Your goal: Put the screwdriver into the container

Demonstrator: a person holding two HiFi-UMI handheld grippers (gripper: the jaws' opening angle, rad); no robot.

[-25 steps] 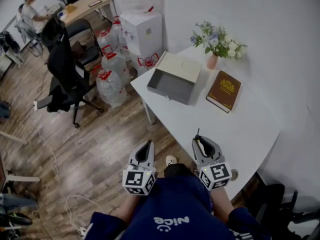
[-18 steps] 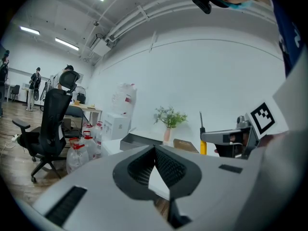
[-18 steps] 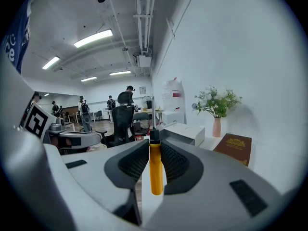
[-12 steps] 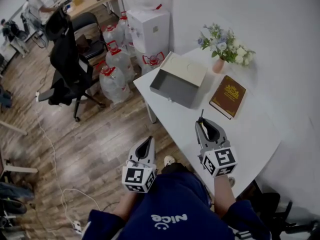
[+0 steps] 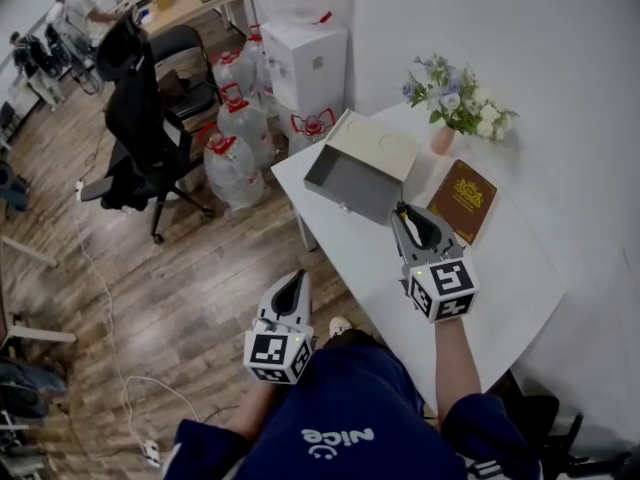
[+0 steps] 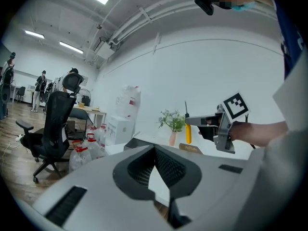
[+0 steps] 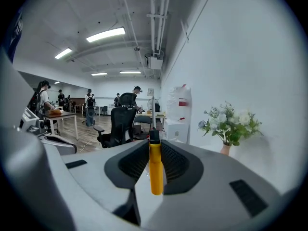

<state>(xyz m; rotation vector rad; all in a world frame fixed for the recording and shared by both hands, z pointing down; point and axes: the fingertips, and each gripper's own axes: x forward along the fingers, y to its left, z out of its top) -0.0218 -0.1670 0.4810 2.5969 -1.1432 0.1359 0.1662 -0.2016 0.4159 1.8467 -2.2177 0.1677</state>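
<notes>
Your right gripper [image 5: 403, 212] has the screwdriver [image 7: 155, 170] clamped between its jaws. The yellow handle stands upright in the grip, the black collar and thin metal shaft pointing up past the fingertips. You hold it above the white table [image 5: 505, 278], just beside the near right corner of the container [image 5: 338, 196], with the brown book [image 5: 463, 200] close on the other side. The screwdriver is not in the container yet.

The container is a grey open box at the table's far left edge, its pale lid tipped back behind it. Nothing can be seen inside from the head view.

Your left gripper [image 5: 297, 280] hangs off the table's near side, over the wooden floor. Its jaws meet at the tips with nothing between them. From its own view you can see the right gripper across the way, screwdriver upright, with the vase of flowers [image 5: 456, 106] behind it at the table's back corner.

Water bottles [image 5: 232, 163] and a black office chair [image 5: 135, 133] stand on the floor to the left of the table.
</notes>
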